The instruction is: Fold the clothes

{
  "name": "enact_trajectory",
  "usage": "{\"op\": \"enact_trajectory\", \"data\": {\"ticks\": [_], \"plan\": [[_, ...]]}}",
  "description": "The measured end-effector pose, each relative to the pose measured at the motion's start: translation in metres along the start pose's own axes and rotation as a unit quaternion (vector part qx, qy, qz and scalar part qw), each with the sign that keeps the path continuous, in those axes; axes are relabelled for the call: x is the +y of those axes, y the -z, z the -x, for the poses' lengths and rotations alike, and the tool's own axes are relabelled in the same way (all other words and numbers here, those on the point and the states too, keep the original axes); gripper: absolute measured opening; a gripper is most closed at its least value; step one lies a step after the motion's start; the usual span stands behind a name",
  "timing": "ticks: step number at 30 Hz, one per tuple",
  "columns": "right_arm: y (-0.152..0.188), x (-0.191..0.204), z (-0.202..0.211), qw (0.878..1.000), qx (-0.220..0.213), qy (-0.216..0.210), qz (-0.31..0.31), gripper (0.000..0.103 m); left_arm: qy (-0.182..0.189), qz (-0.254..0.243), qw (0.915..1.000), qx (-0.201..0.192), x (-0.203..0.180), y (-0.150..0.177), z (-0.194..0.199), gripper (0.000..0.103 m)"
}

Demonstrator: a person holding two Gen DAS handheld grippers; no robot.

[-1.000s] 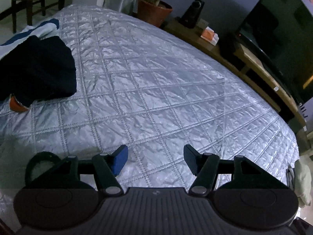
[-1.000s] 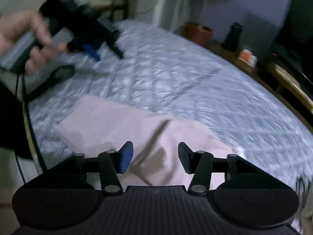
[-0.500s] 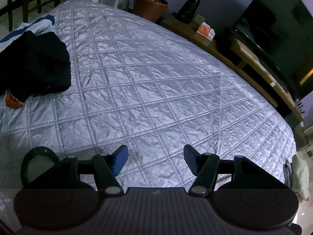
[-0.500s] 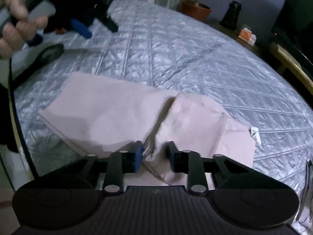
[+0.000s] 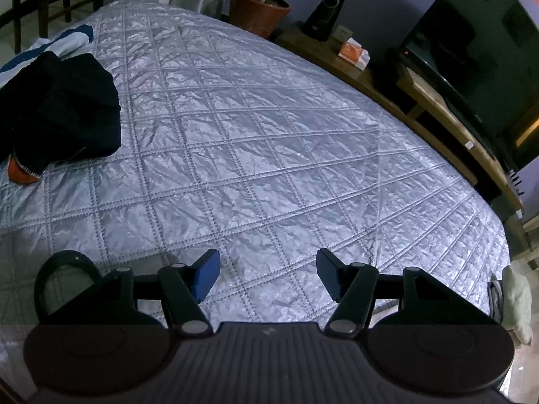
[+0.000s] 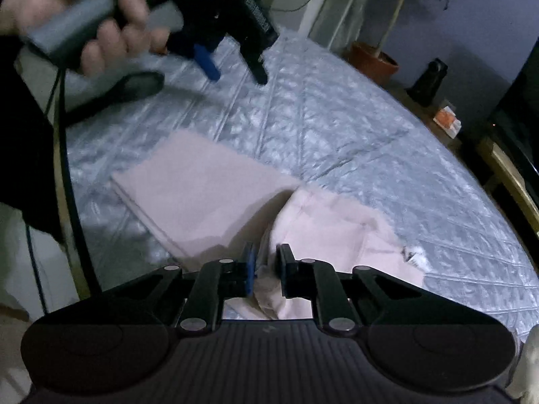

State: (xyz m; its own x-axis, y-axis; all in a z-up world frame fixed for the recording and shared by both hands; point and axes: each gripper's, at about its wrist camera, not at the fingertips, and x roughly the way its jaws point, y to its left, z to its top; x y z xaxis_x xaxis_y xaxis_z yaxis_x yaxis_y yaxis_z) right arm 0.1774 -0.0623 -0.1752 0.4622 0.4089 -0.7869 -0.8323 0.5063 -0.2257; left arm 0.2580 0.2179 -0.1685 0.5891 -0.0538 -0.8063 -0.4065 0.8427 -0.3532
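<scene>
**Right claw pinching pink garment; left claw empty above the bed**

Right claw (image 6: 266, 267): fingers drawn close, clenched on a raised fold of the pink garment (image 6: 209, 198). Bunched cloth sits between the blue pad and the black one. The garment lies on the silver quilted bedspread (image 6: 337, 128) near the bed's front edge; its left part lies flat and rectangular, its right part rumpled, with a small white label (image 6: 412, 252) at the far right corner.

Left claw (image 5: 267, 277): fingers spread wide, released, nothing between them, hovering over bare quilt. From the right wrist view it shows at upper left, blurred, gripped by a hand (image 6: 77, 10), well apart from the garment and above the bed.

Elsewhere on the bed, far left in the left wrist view: a dark garment (image 5: 60, 107) heaped, with an orange patch at its lower edge, and a white-and-blue cloth (image 5: 64, 38) behind it.

Beyond the bed: a terracotta plant pot (image 5: 259, 10), a dark speaker (image 5: 325, 13), a small orange box (image 5: 353, 54) on a low wooden shelf, and a dark television (image 5: 471, 54).
</scene>
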Motion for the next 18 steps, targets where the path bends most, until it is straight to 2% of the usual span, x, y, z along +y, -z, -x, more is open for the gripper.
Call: {"op": "enact_trajectory", "data": {"ticks": [1, 2, 3, 7, 10, 13, 16, 18], "plan": [[0.002, -0.001, -0.009, 1.000, 0.012, -0.005, -0.006, 0.026, 0.000, 0.000, 1.0000, 0.000, 0.000, 0.000, 0.000, 0.059], [0.001, -0.001, -0.016, 1.000, 0.027, -0.011, -0.005, 0.039, 0.000, 0.000, 1.0000, -0.001, 0.000, 0.000, 0.000, 0.059], [-0.001, 0.000, -0.020, 0.999, 0.036, -0.013, -0.002, 0.040, 0.000, 0.000, 1.0000, -0.001, 0.001, 0.000, 0.000, 0.059], [-0.016, 0.020, -0.003, 0.999, -0.015, -0.007, 0.029, 0.041, -0.002, 0.003, 1.0000, -0.004, 0.003, -0.004, 0.001, 0.059], [-0.025, 0.045, 0.004, 0.996, -0.041, -0.017, 0.075, 0.049, -0.005, 0.005, 0.9999, -0.008, 0.005, -0.007, 0.003, 0.059], [-0.028, 0.063, -0.008, 0.994, -0.038, -0.002, 0.105, 0.051, -0.008, 0.005, 0.9999, -0.011, 0.007, -0.008, 0.005, 0.059], [-0.031, 0.081, -0.019, 0.990, -0.036, 0.012, 0.135, 0.063, -0.008, 0.007, 0.9999, -0.011, 0.009, -0.008, 0.006, 0.059], [-0.033, 0.093, -0.027, 0.987, -0.034, 0.022, 0.155, 0.076, -0.006, 0.007, 0.9999, -0.011, 0.009, -0.008, 0.006, 0.059]]}}
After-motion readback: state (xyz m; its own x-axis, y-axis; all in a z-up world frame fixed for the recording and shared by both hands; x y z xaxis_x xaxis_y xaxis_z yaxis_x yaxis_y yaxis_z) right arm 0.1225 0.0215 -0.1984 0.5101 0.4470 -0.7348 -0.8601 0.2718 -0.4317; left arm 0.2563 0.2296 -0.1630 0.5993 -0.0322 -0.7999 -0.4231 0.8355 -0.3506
